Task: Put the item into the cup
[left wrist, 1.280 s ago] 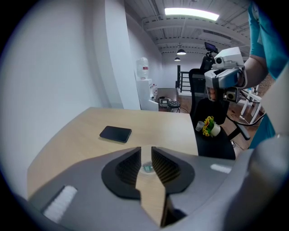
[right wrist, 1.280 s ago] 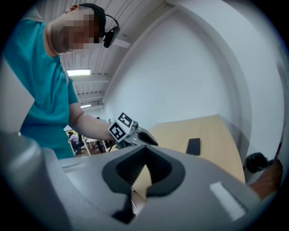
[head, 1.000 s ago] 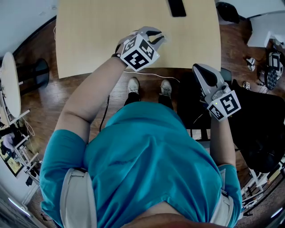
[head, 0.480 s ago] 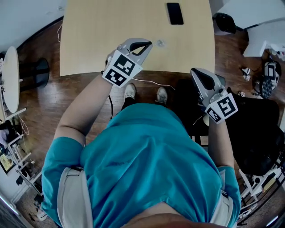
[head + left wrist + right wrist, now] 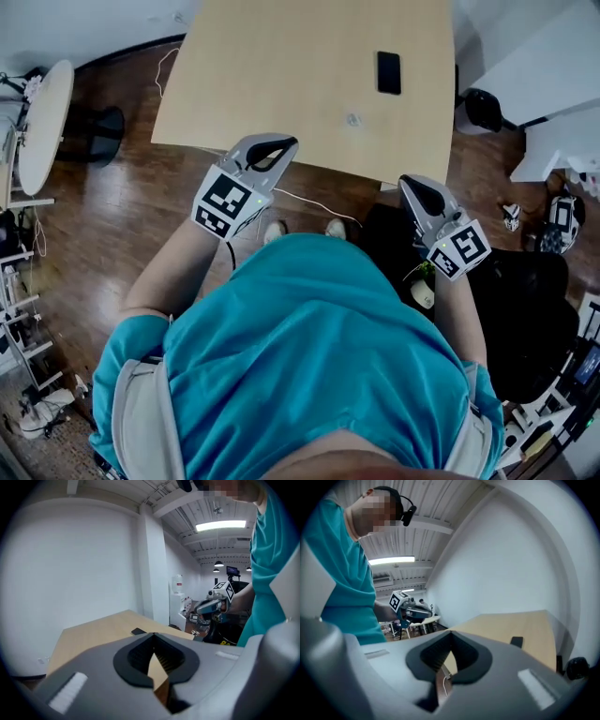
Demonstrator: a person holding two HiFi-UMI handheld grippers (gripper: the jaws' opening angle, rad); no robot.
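Left gripper (image 5: 281, 146) is clenched with its jaws pressed together and nothing between them. It is held up with its tips over the near edge of the table (image 5: 262, 75). The right gripper (image 5: 410, 184) is also closed and empty. It sits off the table's near right corner, above a black chair (image 5: 525, 300).

A small round thing (image 5: 352, 120) lies on the tabletop, well apart from both grippers. It is too small to tell whether it is the cup, the item, or one inside the other. A dark phone (image 5: 388, 72) lies flat just beyond it, toward the far edge.

A thin cable (image 5: 305, 199) trails across the wooden floor (image 5: 141, 216) by the person's shoes (image 5: 277, 231). Off to the left stands a round white table (image 5: 45, 127), well clear of the work.
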